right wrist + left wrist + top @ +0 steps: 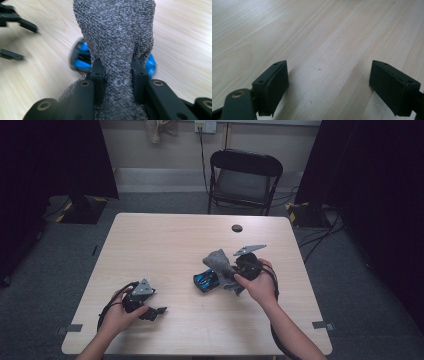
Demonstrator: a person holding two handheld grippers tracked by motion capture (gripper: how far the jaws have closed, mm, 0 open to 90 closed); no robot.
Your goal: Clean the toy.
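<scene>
We see the grey sock (115, 37) pinched between the right gripper (117, 75)'s jaws, which squeeze it narrow; its cloth bunches up past the pads and hangs just above a blue and black object (206, 280) on the table (165, 245). What that object is we cannot tell. Well to the left of the sock, the left gripper (329, 87) stands wide apart over bare wood, holding nothing.

Left gripper (159, 310) low at the near left, jaws spread wide, nothing between. Right gripper (226, 270) raised mid-table, jaws clamped tight, forearm angled inward.
</scene>
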